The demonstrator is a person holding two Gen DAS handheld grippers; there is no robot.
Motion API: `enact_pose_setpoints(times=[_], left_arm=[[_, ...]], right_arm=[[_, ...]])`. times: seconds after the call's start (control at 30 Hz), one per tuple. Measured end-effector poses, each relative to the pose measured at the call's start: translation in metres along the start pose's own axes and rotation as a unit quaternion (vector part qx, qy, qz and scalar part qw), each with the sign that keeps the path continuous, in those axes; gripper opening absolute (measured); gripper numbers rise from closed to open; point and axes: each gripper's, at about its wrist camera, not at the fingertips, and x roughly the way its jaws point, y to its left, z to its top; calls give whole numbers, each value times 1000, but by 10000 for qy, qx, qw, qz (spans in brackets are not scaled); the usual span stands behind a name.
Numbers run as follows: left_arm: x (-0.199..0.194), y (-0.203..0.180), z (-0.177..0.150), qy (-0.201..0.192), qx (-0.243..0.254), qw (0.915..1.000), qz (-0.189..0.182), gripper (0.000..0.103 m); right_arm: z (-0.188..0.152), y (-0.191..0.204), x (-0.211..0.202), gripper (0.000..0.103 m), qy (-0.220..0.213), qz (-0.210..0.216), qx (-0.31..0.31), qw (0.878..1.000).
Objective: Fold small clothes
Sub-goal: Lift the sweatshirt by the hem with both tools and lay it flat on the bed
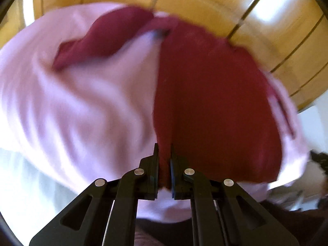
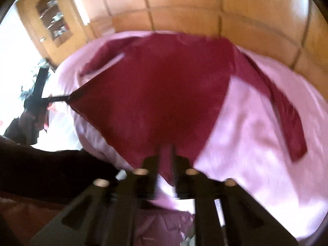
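Observation:
A dark red long-sleeved shirt (image 1: 213, 102) lies spread on a pink bedsheet (image 1: 82, 112). My left gripper (image 1: 164, 153) is shut on the shirt's near hem. In the right wrist view the same shirt (image 2: 155, 94) stretches across the pink sheet (image 2: 266, 133), one sleeve (image 2: 287, 110) trailing right. My right gripper (image 2: 165, 155) is shut on the shirt's near corner. The left gripper (image 2: 59, 98) shows there too, pinching the shirt's left corner and pulling it taut. Both views are motion-blurred.
A wooden panelled headboard (image 1: 225, 6) runs behind the bed, also in the right wrist view (image 2: 184, 18). A wooden cabinet with glass shelves (image 2: 53, 18) stands at the far left. More clothes (image 2: 164, 223) lie below the right gripper.

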Motion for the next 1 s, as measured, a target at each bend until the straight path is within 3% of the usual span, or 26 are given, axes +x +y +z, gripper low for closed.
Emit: enact_pose_setpoints(times=[0.13,0.2,0.23,0.27,0.33,0.4,0.43,0.5,0.53,0.6,0.63,0.83,1.0], left_arm=[[3,31,-10,-44,-605,9979,-208,11],[-2,39,-9,-152,-743,9964,-369,12],[-3,42,-8,-194,-824,9951,-514,17],[-4,43,-5,-222,-928,9928,-723,40],[-6,41,-2,-380,-1063,9895,-905,63],[-2,32,6,-468,-990,9894,-952,63],[4,28,10,-433,-944,9907,-877,63],[22,20,15,-305,-778,9946,-623,58],[29,15,15,-211,-633,9965,-502,37],[36,3,17,-211,-253,9991,-272,22],[34,0,17,-221,-154,9990,-352,9],[1,-3,9,-350,94,9979,-533,6],[16,-9,-7,96,314,9993,-174,6]], right_arm=[[-9,-39,30,38,93,-72,952,9954],[-9,-52,51,38,222,186,1343,9905],[-9,-54,63,38,290,364,1481,9879],[-4,-53,70,39,336,429,1542,9865],[-1,-45,90,39,427,593,1540,9854],[5,-35,106,34,499,541,1415,9872],[9,-27,111,23,511,492,1244,9897],[15,-24,114,12,519,297,1036,9928],[16,-23,115,8,514,217,947,9939],[16,-22,111,6,430,47,776,9960],[16,-21,104,5,372,-19,706,9968],[0,-30,43,4,68,-171,591,9981],[-23,-34,58,4,603,-66,552,9966]])
